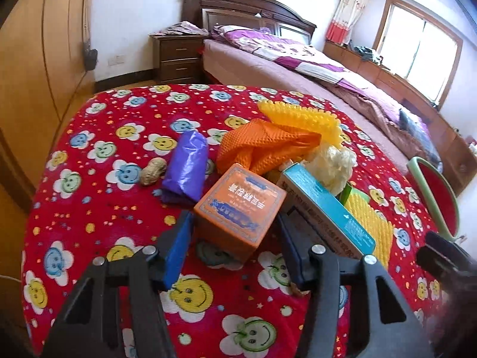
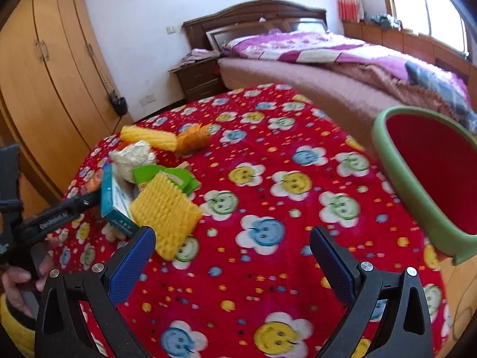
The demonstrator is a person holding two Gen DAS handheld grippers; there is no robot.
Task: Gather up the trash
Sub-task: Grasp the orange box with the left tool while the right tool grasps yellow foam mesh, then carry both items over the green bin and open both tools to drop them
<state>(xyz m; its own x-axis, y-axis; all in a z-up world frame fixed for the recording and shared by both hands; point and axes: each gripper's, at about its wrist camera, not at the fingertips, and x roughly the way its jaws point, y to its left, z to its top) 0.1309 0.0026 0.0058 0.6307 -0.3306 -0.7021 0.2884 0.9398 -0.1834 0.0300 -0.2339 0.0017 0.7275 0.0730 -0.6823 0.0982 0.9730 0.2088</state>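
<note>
Trash lies in a pile on the red smiley-face tablecloth (image 1: 98, 208). My left gripper (image 1: 235, 223) is open, its blue pads on either side of an orange box (image 1: 238, 205), apart from it. Around the box lie a purple bag (image 1: 186, 167), a peanut (image 1: 153, 171), orange foam net (image 1: 262, 146), yellow foam net (image 1: 301, 117), crumpled white plastic (image 1: 334, 164) and a teal box (image 1: 328, 205). My right gripper (image 2: 232, 244) is open and empty above the cloth, right of a yellow foam net (image 2: 165, 214), the teal box (image 2: 114, 200) and a green wrapper (image 2: 167, 176).
A red bin with a green rim (image 2: 417, 185) stands at the table's right edge; it also shows in the left wrist view (image 1: 432, 197). A bed (image 2: 342, 68), a nightstand (image 1: 176, 59) and a wooden wardrobe (image 2: 44, 68) stand behind the table.
</note>
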